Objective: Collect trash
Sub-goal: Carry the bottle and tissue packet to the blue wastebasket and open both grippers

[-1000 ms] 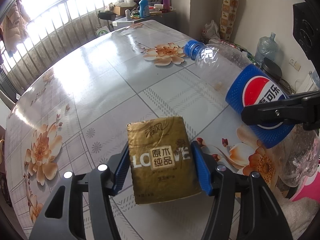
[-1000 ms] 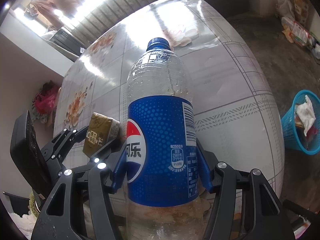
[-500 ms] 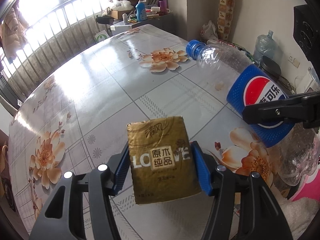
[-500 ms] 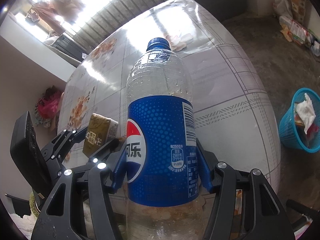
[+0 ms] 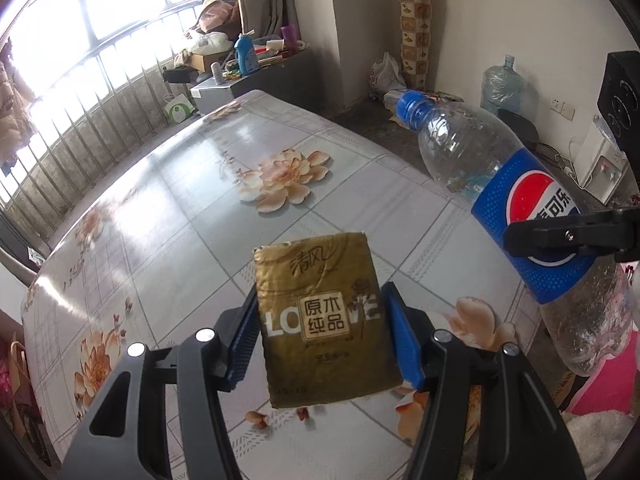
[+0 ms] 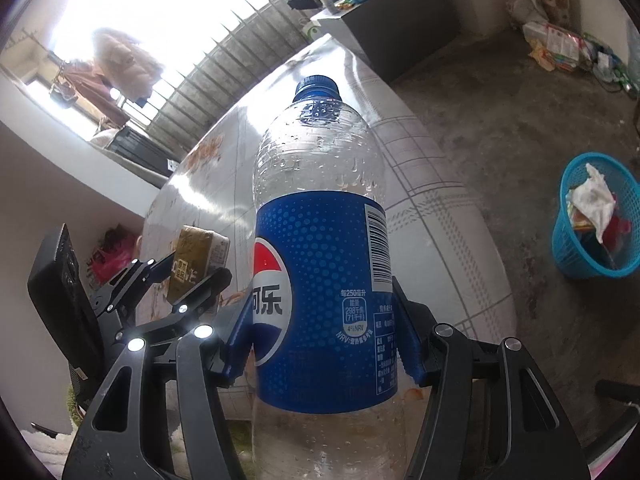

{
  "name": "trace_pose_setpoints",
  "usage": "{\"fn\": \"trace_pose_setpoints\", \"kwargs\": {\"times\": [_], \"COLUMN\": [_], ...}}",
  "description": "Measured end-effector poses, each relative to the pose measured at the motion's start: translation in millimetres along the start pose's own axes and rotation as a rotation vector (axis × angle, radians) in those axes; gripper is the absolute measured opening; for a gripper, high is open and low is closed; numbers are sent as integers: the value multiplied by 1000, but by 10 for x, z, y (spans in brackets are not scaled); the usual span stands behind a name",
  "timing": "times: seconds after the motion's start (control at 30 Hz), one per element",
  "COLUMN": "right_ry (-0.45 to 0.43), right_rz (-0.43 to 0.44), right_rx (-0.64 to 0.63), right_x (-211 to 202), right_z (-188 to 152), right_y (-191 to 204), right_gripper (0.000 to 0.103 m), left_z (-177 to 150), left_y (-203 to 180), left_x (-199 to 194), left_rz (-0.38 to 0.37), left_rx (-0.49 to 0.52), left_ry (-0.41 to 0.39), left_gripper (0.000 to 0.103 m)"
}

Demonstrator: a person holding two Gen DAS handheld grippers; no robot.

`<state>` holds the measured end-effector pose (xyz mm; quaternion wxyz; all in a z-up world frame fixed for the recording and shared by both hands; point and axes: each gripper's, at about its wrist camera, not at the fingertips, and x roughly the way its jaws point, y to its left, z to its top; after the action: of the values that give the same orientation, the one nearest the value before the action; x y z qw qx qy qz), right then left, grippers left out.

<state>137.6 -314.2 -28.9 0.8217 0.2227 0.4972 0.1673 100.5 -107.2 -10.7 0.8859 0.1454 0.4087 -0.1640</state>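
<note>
My left gripper point(image 5: 322, 336) is shut on a gold tissue packet point(image 5: 324, 320), held clear above the floral table point(image 5: 168, 200). My right gripper point(image 6: 320, 332) is shut on an empty clear Pepsi bottle point(image 6: 320, 264) with a blue label and blue cap, its cap pointing away from me. In the left wrist view the same bottle point(image 5: 516, 208) hangs at the right with a black finger point(image 5: 568, 236) across its label. The right wrist view shows the left gripper point(image 6: 188, 276) with the tissue packet point(image 6: 196, 256) just left of the bottle.
A blue plastic wastebasket point(image 6: 596, 216) with paper and wrappers in it stands on the concrete floor right of the table. A cluttered grey cabinet point(image 5: 248, 76) sits beyond the table's far end by the barred window. A large water jug point(image 5: 502, 84) stands by the wall.
Both grippers have risen and pulled back from the table with their loads; more floor, wall and the wastebasket show now. Both grips are unchanged.
</note>
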Motion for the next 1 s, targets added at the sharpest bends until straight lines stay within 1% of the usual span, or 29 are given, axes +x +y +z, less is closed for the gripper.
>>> {"fn": "trace_pose_setpoints", "kwargs": {"times": [0.2, 0.3, 0.43, 0.53, 0.6, 0.67, 0.77, 0.87, 0.93, 0.97, 1.0], "right_ry": [-100, -176, -278, -320, -335, -335, -321, -305, -289, -283, -269], "right_rz": [15, 13, -20, -41, -54, -49, -32, -19, 0, 2, -2], "right_rx": [100, 178, 339, 505, 605, 684, 785, 868, 942, 967, 986], "right_x": [-335, -583, -888, -1016, -1051, -1029, -946, -845, -734, -688, -598], "right_z": [-10, -25, -118, -225, -322, -387, -352, -250, -163, -129, -54], "right_y": [-335, -599, -1116, -1610, -1917, -2177, -2557, -2894, -3158, -3275, -3426], "right_gripper": [57, 57, 57, 57, 57, 57, 57, 58, 58, 60, 64], "left_z": [404, 649, 1006, 1260, 1427, 1613, 1848, 2056, 2201, 2282, 2362], "left_y": [-334, -551, -926, -1274, -1494, -1726, -2105, -2502, -2762, -2913, -3063], "left_x": [10, 41, 150, 319, 513, 765, 1174, 1623, 1902, 2076, 2283], "left_rz": [-61, -119, -197, -280, -340, -401, -453, -473, -460, -471, -491], "left_rx": [84, 119, 172, 207, 215, 223, 257, 297, 325, 337, 334], "left_ry": [-30, -39, -46, -27, 16, 61, 135, 209, 242, 254, 286], "left_gripper": [57, 57, 57, 57, 57, 57, 57, 57, 57, 60, 69]}}
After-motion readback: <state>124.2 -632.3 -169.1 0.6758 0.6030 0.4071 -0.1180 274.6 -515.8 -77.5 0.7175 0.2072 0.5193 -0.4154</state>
